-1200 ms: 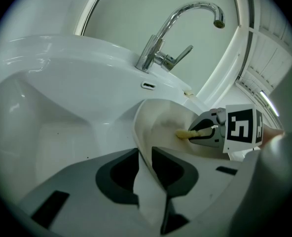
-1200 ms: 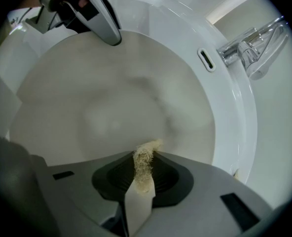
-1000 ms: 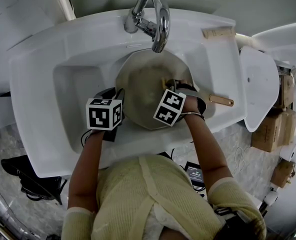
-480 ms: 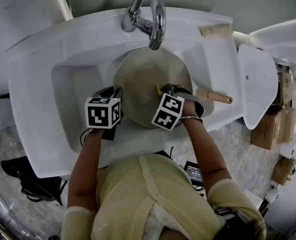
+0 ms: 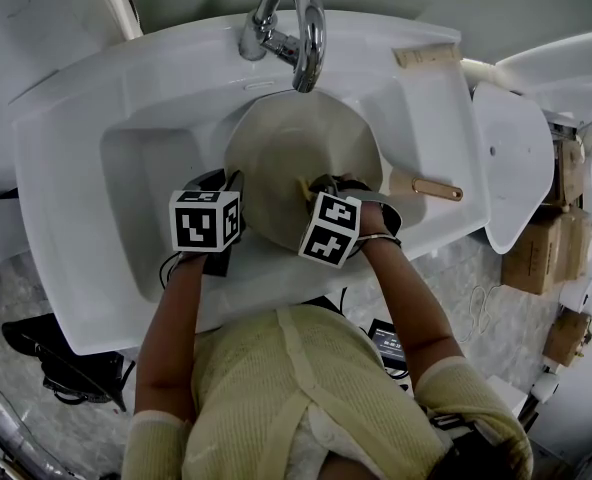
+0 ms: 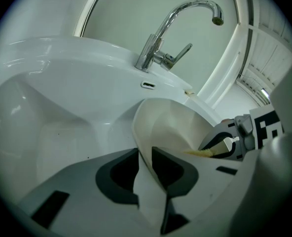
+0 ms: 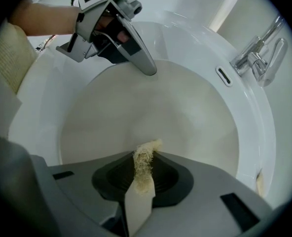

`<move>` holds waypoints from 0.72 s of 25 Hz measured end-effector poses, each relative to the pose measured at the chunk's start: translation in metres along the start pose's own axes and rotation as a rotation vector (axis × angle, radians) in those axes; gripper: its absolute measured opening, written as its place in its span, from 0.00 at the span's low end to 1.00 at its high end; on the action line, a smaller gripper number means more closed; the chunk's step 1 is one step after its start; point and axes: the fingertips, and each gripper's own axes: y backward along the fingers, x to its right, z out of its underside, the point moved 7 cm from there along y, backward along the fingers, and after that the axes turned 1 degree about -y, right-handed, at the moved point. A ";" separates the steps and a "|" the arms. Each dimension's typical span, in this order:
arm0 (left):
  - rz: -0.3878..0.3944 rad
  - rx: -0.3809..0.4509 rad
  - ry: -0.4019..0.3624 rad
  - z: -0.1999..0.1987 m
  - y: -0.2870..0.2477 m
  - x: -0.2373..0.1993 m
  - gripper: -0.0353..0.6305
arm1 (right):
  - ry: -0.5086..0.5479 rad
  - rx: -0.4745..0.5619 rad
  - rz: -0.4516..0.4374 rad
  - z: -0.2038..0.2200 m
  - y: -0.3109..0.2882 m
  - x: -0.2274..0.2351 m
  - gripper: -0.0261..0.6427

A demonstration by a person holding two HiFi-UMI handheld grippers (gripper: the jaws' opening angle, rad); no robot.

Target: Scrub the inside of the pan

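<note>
A white washbasin [image 5: 66, 178] fills the frame; the left hand-held gripper [image 6: 145, 169] grips the pan [image 5: 276, 138] by its rim. The right hand-held gripper [image 7: 143, 179], clamped on a fibrous scrubber [image 7: 144, 162], has slid leftward inside the pan, so scrubbing appears to be under way.

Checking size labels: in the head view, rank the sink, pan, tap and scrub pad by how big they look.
1. sink
2. pan
3. tap
4. scrub pad
The tap is nearer the camera yet clearly smaller than the pan; the scrub pad shows only a sliver.

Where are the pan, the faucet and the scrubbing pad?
pan [image 5: 286, 153]: head view, bare inner surface.
faucet [image 5: 314, 33]: head view, curved spout.
scrubbing pad [image 7: 143, 164]: right gripper view, fibrous middle.
</note>
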 end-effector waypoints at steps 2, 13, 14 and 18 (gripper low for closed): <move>0.000 -0.002 0.001 0.000 0.000 0.000 0.24 | 0.003 0.011 -0.017 -0.002 0.001 -0.004 0.17; -0.001 -0.003 -0.002 0.000 0.000 0.000 0.24 | 0.049 0.053 -0.113 -0.015 0.004 -0.023 0.17; -0.002 -0.004 -0.001 0.000 0.000 0.001 0.24 | 0.053 0.056 -0.125 -0.016 0.004 -0.025 0.17; -0.006 -0.005 -0.008 0.000 -0.001 0.001 0.24 | 0.062 0.068 -0.174 -0.018 0.005 -0.031 0.17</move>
